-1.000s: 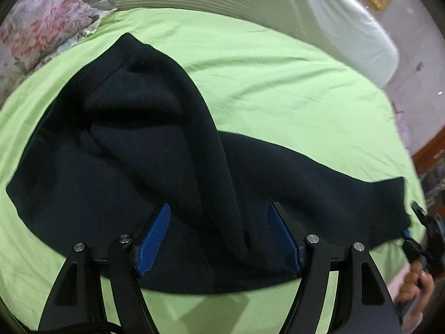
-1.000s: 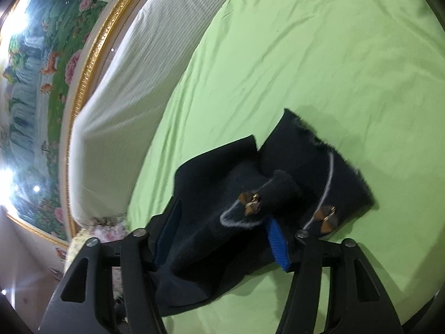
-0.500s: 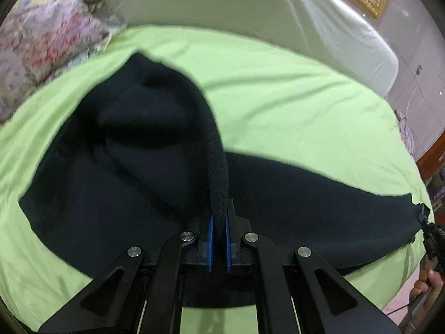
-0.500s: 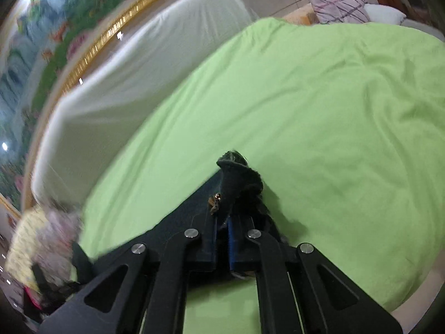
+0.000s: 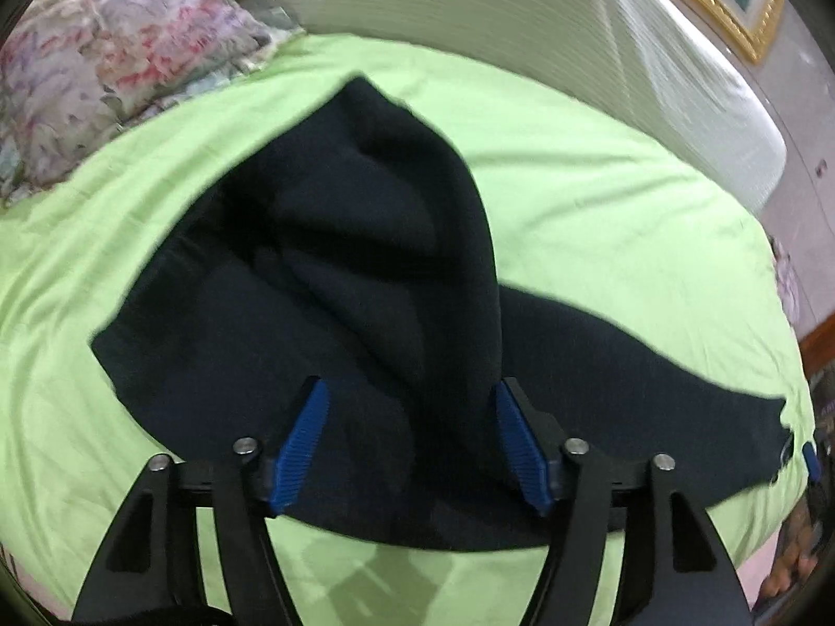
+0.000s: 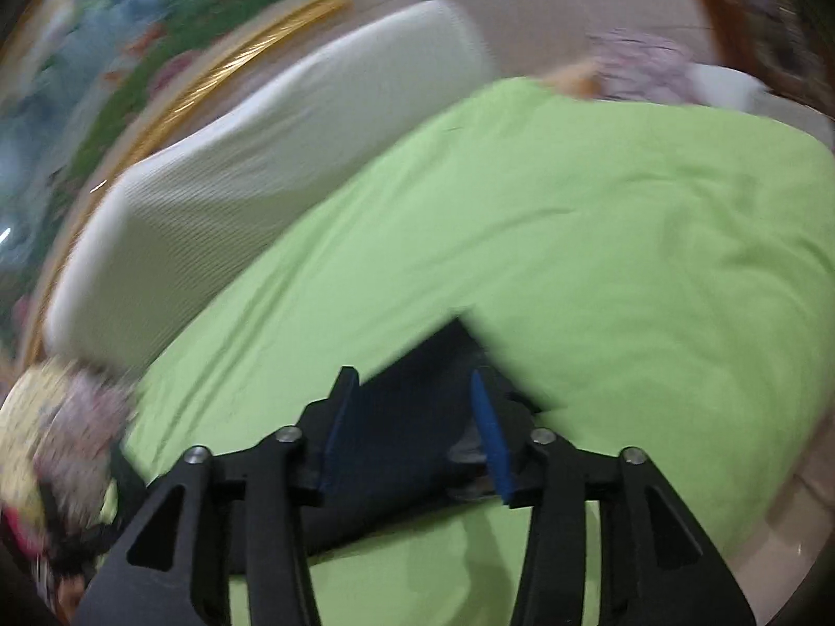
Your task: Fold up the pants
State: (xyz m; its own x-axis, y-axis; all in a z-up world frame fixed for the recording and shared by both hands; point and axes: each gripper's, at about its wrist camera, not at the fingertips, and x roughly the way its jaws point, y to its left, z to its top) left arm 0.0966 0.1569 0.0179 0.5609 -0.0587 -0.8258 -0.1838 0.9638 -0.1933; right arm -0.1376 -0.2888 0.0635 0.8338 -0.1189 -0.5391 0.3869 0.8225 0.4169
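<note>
The dark navy pants (image 5: 365, 281) lie rumpled on the green bed sheet (image 5: 600, 193), one leg stretching to the right edge of the left wrist view. My left gripper (image 5: 409, 396) is open, its blue pads either side of a raised fold of the pants, holding nothing. My right gripper (image 6: 415, 388) is open over the end of the pants (image 6: 407, 448), which lies flat between and below the pads; this view is blurred. The right gripper also shows at the far right of the left wrist view (image 5: 809, 459).
A white padded headboard (image 5: 522, 15) runs along the far side of the bed. Floral pillows (image 5: 104, 62) lie at the upper left. A gold-framed painting (image 6: 130, 68) hangs above the headboard. The bed edge and floor (image 6: 772, 548) are at the lower right.
Both grippers were shut on the pants half a second ago and have now opened and let go. The fabric has dropped back onto the bed. The right view has swung and blurred.
</note>
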